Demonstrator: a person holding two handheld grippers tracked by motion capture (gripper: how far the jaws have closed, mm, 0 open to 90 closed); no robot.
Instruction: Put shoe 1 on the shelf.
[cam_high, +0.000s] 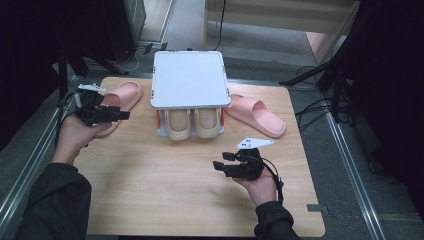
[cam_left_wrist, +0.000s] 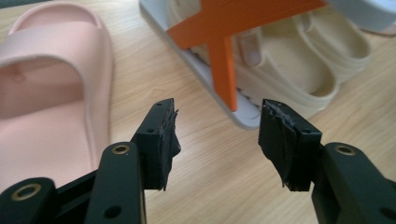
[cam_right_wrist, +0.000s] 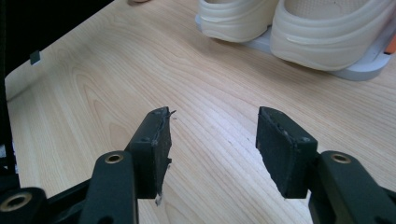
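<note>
High view shows me a small white two-tier rack (cam_high: 188, 80) at the far middle of the wooden table (cam_high: 165, 190), with a cream pair of slippers (cam_high: 194, 123) already tucked into its lower tier. Two pink slippers lie outside it: one to the left (cam_high: 120, 100), one to the right (cam_high: 256, 115). I judge the step in hand as the approach to the left pink slipper, before any grasp.

My left gripper (cam_high: 120, 115) hovers at the near edge of that left slipper, pointing right toward the rack. From the left gripper view its jaws stand wide apart with nothing between them; the pink slipper (cam_left_wrist: 51, 93) sits to their left and the rack's orange cross brace (cam_left_wrist: 224, 42) ahead. It is released, touching nothing I can see.

My right gripper (cam_high: 223, 162) waits near the middle of the table, well apart from the right slipper. Its jaws are likewise spread and empty above bare wood.

Next, I think, I need to swing the left gripper over the slipper's strap or side wall, straddle it, then close.
</note>
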